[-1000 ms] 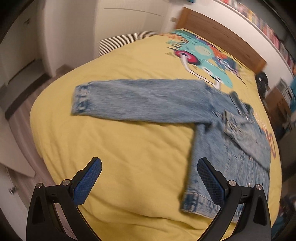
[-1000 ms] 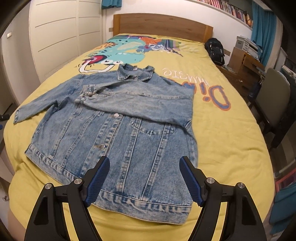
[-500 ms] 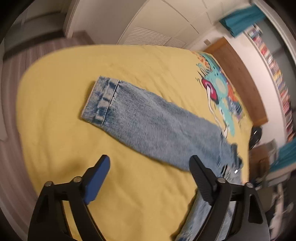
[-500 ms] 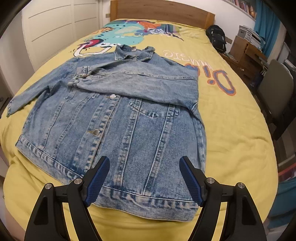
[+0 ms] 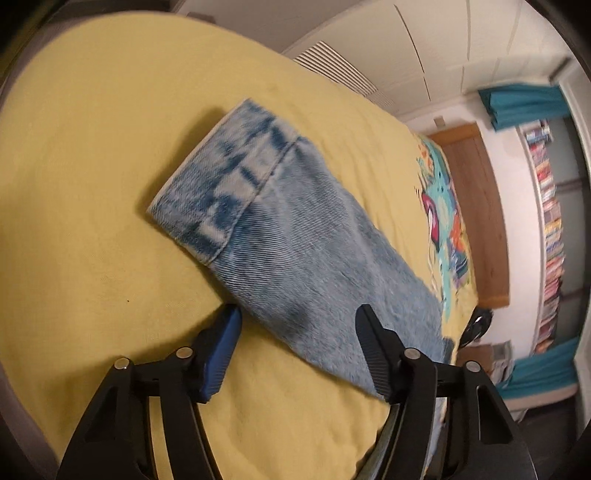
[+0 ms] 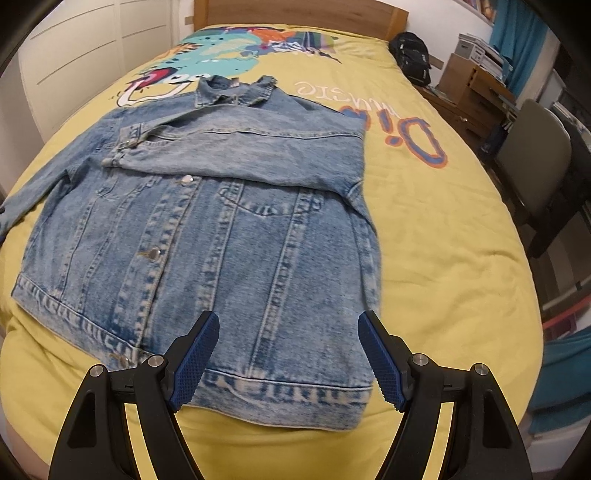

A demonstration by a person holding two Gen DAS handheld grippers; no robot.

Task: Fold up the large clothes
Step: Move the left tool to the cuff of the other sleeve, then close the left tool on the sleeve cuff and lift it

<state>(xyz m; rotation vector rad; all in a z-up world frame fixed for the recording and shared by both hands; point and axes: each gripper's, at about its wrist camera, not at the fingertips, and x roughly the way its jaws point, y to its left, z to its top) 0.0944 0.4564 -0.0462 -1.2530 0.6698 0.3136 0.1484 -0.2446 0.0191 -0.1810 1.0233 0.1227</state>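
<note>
A blue denim jacket lies front up on a yellow bed cover, collar toward the headboard. One sleeve is folded across its chest. The other sleeve stretches out flat to the side, cuff at its end. My left gripper is open, low over this sleeve, its fingers either side of the sleeve a little behind the cuff. My right gripper is open and empty, just above the jacket's bottom hem.
White wardrobe doors stand along the left of the bed, a wooden headboard at the far end. A black bag, a desk and a grey chair are on the right. The cover has a colourful print.
My left gripper has swung left and dropped down close onto the outstretched sleeve near the cuff. My right gripper has moved forward and lower toward the jacket's hem.
</note>
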